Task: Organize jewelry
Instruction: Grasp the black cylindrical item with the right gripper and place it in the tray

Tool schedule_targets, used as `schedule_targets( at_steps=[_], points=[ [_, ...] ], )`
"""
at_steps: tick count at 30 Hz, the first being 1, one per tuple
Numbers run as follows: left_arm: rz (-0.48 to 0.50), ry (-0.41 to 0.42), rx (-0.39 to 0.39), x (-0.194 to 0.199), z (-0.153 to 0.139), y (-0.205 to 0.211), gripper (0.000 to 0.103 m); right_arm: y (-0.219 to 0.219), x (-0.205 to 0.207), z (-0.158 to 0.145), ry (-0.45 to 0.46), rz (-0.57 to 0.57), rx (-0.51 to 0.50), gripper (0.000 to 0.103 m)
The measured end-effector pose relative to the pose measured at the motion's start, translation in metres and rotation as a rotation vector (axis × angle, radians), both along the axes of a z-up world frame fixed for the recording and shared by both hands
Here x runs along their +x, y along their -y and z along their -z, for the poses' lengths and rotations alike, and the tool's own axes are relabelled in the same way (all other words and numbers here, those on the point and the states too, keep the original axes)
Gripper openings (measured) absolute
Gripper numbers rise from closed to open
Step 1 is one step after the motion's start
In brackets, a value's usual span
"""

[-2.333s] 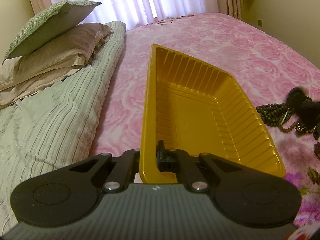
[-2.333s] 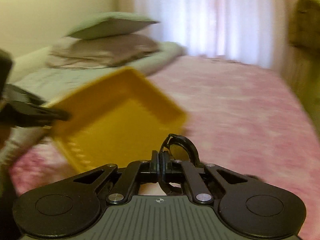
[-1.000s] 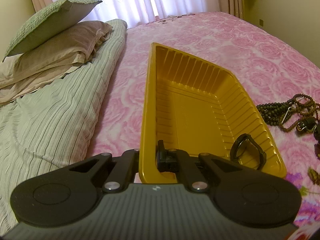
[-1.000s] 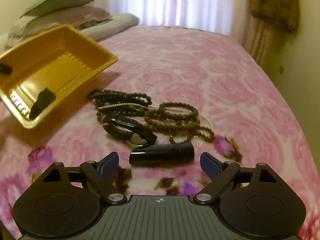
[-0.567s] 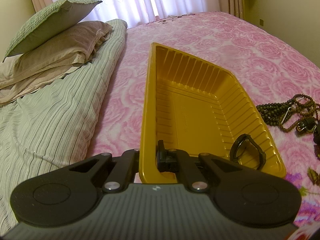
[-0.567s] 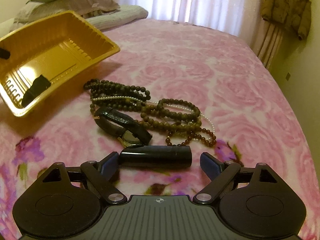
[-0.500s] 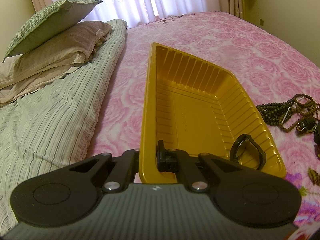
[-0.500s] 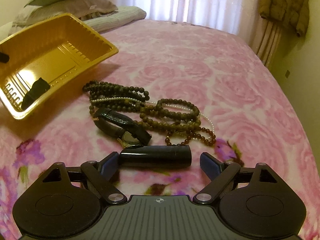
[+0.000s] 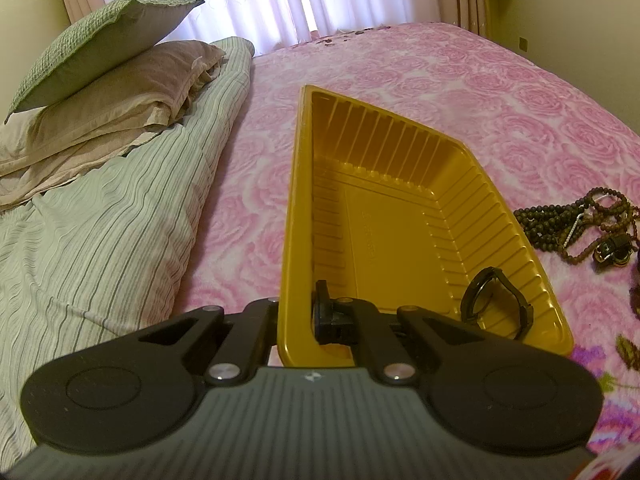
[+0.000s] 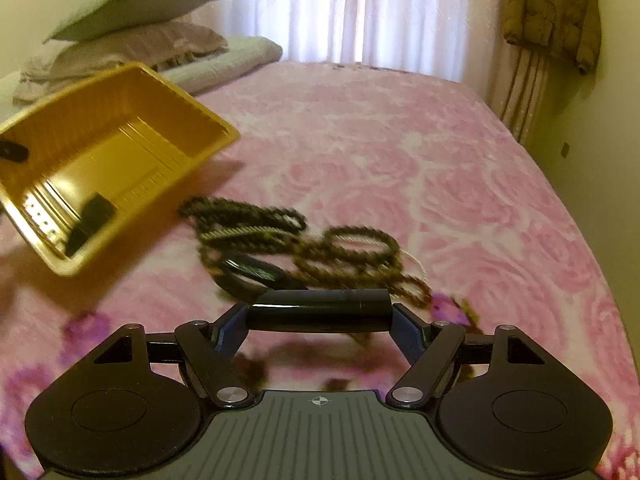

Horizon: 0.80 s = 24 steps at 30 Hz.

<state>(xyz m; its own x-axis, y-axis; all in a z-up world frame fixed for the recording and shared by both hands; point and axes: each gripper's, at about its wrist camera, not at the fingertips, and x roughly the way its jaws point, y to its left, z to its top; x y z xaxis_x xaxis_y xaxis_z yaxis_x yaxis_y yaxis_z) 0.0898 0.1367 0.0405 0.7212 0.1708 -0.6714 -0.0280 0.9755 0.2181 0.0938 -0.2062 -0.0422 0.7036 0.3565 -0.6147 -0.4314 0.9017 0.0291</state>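
My left gripper (image 9: 298, 312) is shut on the near rim of a yellow ribbed tray (image 9: 400, 132), holding it tilted on the pink bed. A black watch (image 9: 496, 308) lies in the tray's near right corner. In the right wrist view the tray (image 10: 120, 128) is at the left, with the watch (image 10: 90, 224) inside. My right gripper (image 10: 319, 322) has its jaws closing, and a black tube (image 10: 316, 309) sits crosswise between them, its ends touching both pads. Beyond it lie a tangle of brown bead strings (image 10: 320, 248) and a dark watch (image 10: 248, 270).
Stacked pillows (image 9: 112, 68) and a striped duvet (image 9: 100, 220) fill the bed's left side. Curtains (image 10: 360, 8) hang behind the bed. A brown jacket (image 10: 552, 8) hangs on the right wall. The bead strings (image 9: 560, 224) lie right of the tray.
The right gripper's jaws have narrowed onto the black tube's ends, and the tube has come up off the bedspread. The watch it carried earlier now lies in the tray. The left gripper is unchanged.
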Motion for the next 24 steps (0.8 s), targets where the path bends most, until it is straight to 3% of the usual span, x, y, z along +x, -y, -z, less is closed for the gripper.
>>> schedule_targets(
  at_steps=[7,12,24],
  points=[
    [0.001,-0.001,-0.001,0.000,0.000,0.000,0.003,-0.053,-0.003,-0.030,0.016,-0.162,0.108,0.076],
    [0.004,-0.006,-0.002,0.000,0.001,-0.001,0.003,-0.101,-0.003,-0.038,0.026,-0.291,0.126,0.076],
    [0.017,-0.070,0.008,0.007,0.005,-0.006,0.002,-0.144,0.010,-0.031,0.008,-0.364,0.116,0.076]
  ],
)
